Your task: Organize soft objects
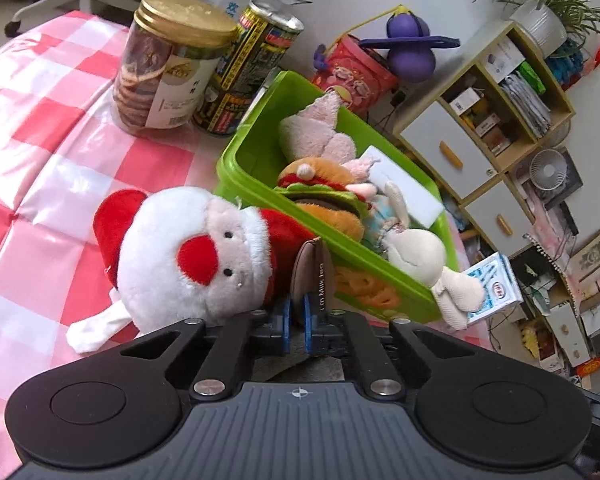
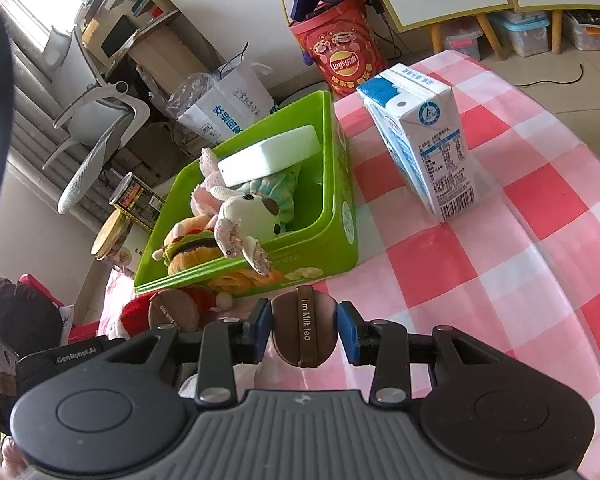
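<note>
Reading "I'm Milk tea", a brown plush disc (image 2: 304, 330) sits clamped between the right gripper (image 2: 304, 332) pads.

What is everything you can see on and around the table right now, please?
Bin: one, green, on the checked tablecloth.
Soft toys in the bin: several, among them a burger, a pink one and a cream rabbit.
White block: one, in the bin.
Santa toy: one, red and white, beside the bin.
Brown discs: two, one in each gripper.
Jar: one, gold lid, behind the bin.
Can: one, black and yellow, beside the jar.
Milk carton: one, blue and white, on the table.
Left gripper: shut on its disc.
Right gripper: shut on its disc.
</note>
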{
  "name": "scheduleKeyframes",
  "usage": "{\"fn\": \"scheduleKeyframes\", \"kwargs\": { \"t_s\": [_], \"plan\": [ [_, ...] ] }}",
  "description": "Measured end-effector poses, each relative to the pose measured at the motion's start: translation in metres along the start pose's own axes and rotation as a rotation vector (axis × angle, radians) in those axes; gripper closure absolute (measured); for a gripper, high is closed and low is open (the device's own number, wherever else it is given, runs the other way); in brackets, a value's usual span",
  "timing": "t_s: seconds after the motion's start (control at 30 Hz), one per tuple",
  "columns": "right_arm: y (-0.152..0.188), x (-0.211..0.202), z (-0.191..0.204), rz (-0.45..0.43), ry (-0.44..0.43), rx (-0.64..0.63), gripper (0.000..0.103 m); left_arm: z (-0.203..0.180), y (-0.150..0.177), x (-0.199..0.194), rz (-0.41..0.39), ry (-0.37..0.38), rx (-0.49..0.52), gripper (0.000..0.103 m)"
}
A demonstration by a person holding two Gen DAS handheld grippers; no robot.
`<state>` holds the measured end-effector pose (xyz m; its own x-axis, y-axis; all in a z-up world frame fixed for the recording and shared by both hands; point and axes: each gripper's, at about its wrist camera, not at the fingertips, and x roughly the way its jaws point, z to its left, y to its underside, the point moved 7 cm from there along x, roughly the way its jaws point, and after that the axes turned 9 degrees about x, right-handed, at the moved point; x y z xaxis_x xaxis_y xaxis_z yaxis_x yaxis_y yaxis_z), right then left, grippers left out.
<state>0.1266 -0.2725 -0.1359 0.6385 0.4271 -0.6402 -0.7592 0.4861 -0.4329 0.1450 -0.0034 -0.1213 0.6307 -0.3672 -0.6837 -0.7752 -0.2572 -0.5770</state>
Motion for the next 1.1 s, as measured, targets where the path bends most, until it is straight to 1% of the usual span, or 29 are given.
{"fn": "scheduleKeyframes", "kwargs": {
  "t_s": [0.3, 0.53, 0.6, 0.67, 0.77, 0.83, 0.87, 0.93, 0.97, 1.03, 1.1],
  "plan": [
    [-0.007, -0.008, 0.008, -0.023, -0.048, 0.047, 0.087, -0.011, -0.009, -0.019, -0.039, 0.084, -0.001, 0.103],
    [-0.012, -0.013, 0.016, -0.042, -0.079, 0.073, 0.087, -0.018, -0.018, -0.034, -0.078, 0.12, -0.004, 0.103],
    [-0.017, -0.015, 0.019, -0.062, -0.095, 0.088, 0.088, -0.019, -0.023, -0.038, -0.096, 0.12, -0.005, 0.103],
    [-0.025, -0.018, 0.025, -0.091, -0.116, 0.105, 0.089, -0.019, -0.028, -0.041, -0.113, 0.105, 0.005, 0.103],
    [-0.034, -0.018, 0.031, -0.124, -0.13, 0.113, 0.089, -0.017, -0.037, -0.041, -0.129, 0.054, 0.032, 0.103],
    [-0.034, -0.017, 0.033, -0.122, -0.11, 0.1, 0.089, -0.014, -0.042, -0.041, -0.131, 0.024, 0.041, 0.103],
    [-0.032, -0.017, 0.034, -0.105, -0.1, 0.085, 0.089, -0.012, -0.043, -0.043, -0.134, 0.016, 0.038, 0.103],
    [-0.026, -0.013, 0.036, -0.057, -0.063, 0.03, 0.088, -0.013, -0.042, -0.045, -0.142, 0.025, 0.046, 0.103],
    [-0.022, -0.011, 0.035, -0.049, -0.04, -0.015, 0.087, -0.013, -0.04, -0.046, -0.14, 0.029, 0.05, 0.103],
    [-0.015, -0.002, 0.031, -0.043, 0.032, -0.084, 0.071, -0.013, -0.036, -0.046, -0.126, 0.041, 0.042, 0.103],
    [-0.009, 0.009, 0.022, -0.031, 0.132, -0.13, 0.065, -0.015, -0.031, -0.046, -0.11, 0.054, 0.037, 0.103]
  ]
}}
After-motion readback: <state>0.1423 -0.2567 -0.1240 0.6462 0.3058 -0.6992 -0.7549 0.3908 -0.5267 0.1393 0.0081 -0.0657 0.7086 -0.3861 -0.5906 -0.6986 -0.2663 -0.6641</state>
